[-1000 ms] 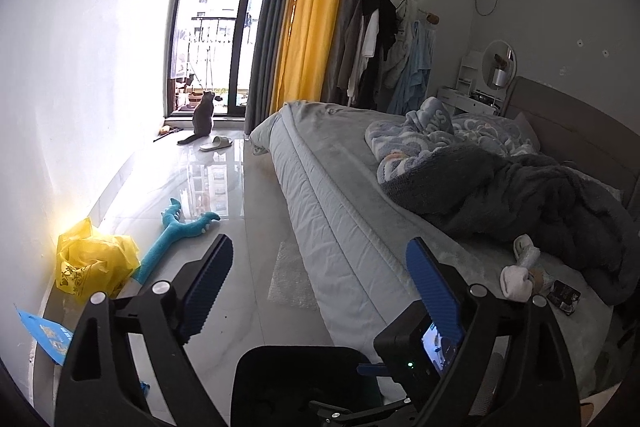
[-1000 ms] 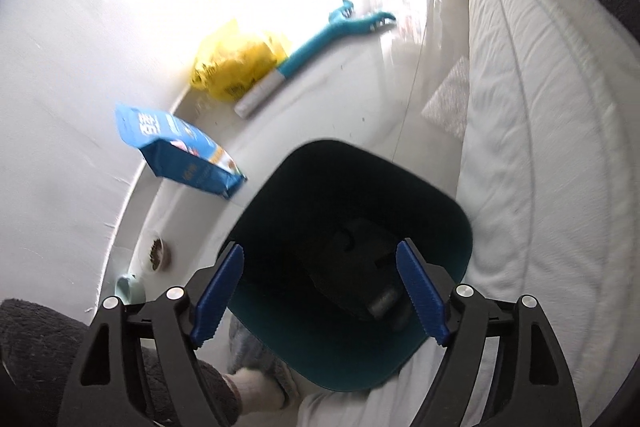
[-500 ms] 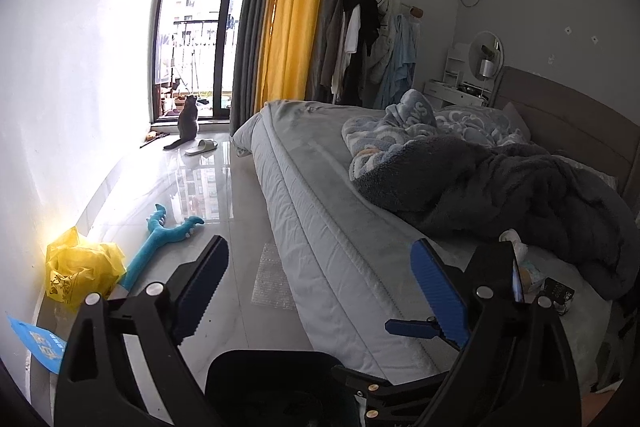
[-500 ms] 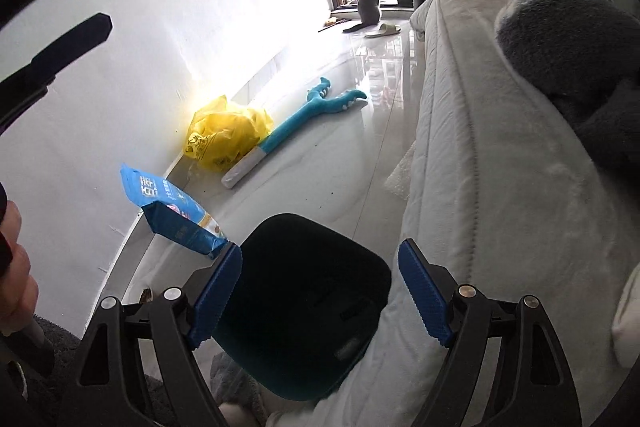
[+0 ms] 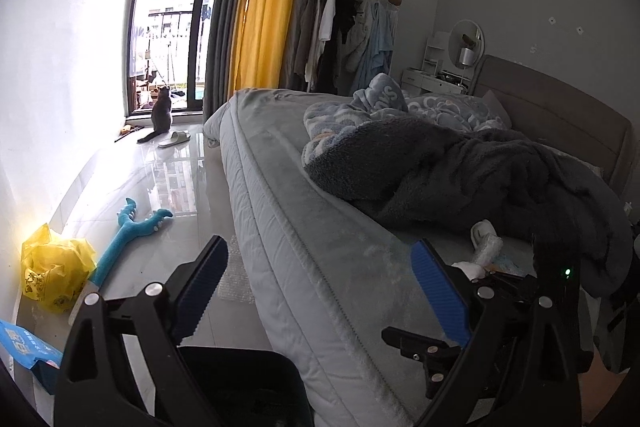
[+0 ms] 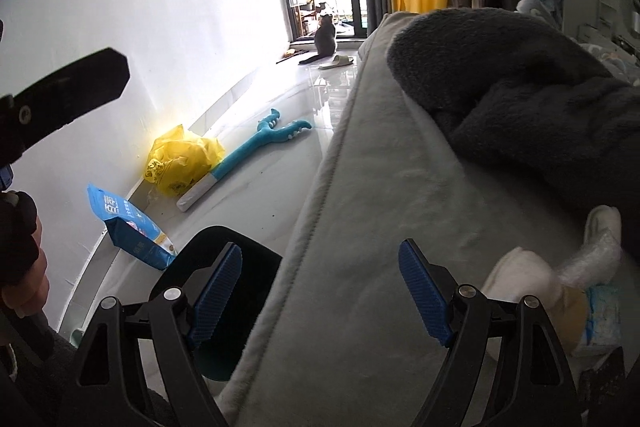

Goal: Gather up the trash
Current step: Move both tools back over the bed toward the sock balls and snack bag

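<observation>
My right gripper (image 6: pixel 320 287) is open and empty, held over the edge of the grey bed (image 6: pixel 380 227). To its right on the bed lies a small heap of trash: a crumpled white wad (image 6: pixel 520 279), a bubble-wrap piece (image 6: pixel 596 251) and a pale blue tissue pack (image 6: pixel 604 311). The dark teal bin (image 6: pixel 240 259) stands on the floor against the bed, below the left finger. My left gripper (image 5: pixel 320 283) is also open and empty, above the bin (image 5: pixel 240 383) and the bed edge. The same white trash (image 5: pixel 486 243) shows past its right finger.
Along the white wall lie a yellow plastic bag (image 6: pixel 180 159), a blue pouch (image 6: pixel 128 227) and a teal toy stick (image 6: pixel 256 147). A bubble-wrap sheet (image 5: pixel 236 279) lies on the floor by the bed. A dark fleece blanket (image 6: pixel 520 87) is heaped on the bed. A cat (image 6: pixel 324 35) sits at the balcony door.
The right view has swung up from the inside of the bin to the bed, bringing the trash heap into sight. The left view has shifted sideways along the bed. Both grippers stayed open.
</observation>
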`<state>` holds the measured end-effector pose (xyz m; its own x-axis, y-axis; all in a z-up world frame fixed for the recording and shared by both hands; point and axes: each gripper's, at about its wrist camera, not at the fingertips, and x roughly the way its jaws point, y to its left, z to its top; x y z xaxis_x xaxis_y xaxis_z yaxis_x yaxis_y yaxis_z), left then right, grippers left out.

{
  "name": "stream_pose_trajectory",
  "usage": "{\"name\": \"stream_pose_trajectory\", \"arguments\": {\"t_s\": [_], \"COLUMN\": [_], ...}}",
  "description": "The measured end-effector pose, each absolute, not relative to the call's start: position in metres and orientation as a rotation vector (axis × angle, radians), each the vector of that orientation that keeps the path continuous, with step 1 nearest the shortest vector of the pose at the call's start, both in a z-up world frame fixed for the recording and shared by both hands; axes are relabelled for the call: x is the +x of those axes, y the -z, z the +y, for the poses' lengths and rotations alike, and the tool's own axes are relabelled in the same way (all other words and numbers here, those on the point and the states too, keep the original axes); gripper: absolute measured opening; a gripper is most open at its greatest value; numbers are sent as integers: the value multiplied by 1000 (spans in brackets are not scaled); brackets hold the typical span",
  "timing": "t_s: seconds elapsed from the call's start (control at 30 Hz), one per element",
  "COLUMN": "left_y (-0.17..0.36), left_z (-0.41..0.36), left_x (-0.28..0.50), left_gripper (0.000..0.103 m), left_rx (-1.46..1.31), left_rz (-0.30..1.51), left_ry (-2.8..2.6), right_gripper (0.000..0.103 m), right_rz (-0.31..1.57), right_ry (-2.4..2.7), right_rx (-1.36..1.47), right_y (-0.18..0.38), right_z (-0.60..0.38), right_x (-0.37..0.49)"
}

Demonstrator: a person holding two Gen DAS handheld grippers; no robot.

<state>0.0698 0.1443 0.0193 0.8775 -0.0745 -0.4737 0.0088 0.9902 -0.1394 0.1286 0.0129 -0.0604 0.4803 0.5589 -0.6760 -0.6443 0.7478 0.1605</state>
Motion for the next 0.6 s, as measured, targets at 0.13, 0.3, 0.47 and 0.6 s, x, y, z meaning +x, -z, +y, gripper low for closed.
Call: {"name": "stream_pose_trajectory", "arguments": {"t_s": [0.13, 0.3, 0.47, 0.6], "left_y": [-15, -9, -7, -3], "left_z": [125, 97, 71, 54], "left_x": [77, 86, 92, 98], "left_gripper": [95, 95, 95, 95], "left_rx": [-131, -112, -105, -95], "left_rz": [513, 535, 541, 553], "left_ry": [68, 103, 142, 167], "right_gripper": [82, 82, 82, 82], "right_rz": [770, 750, 697, 668], "right_ry": [-698, -673, -639, -623], "right_rx": [-90, -77, -122, -131], "right_y": [59, 58, 56, 53], "right_z": [-16, -48, -74, -88], "right_x": [134, 135, 129, 125]}}
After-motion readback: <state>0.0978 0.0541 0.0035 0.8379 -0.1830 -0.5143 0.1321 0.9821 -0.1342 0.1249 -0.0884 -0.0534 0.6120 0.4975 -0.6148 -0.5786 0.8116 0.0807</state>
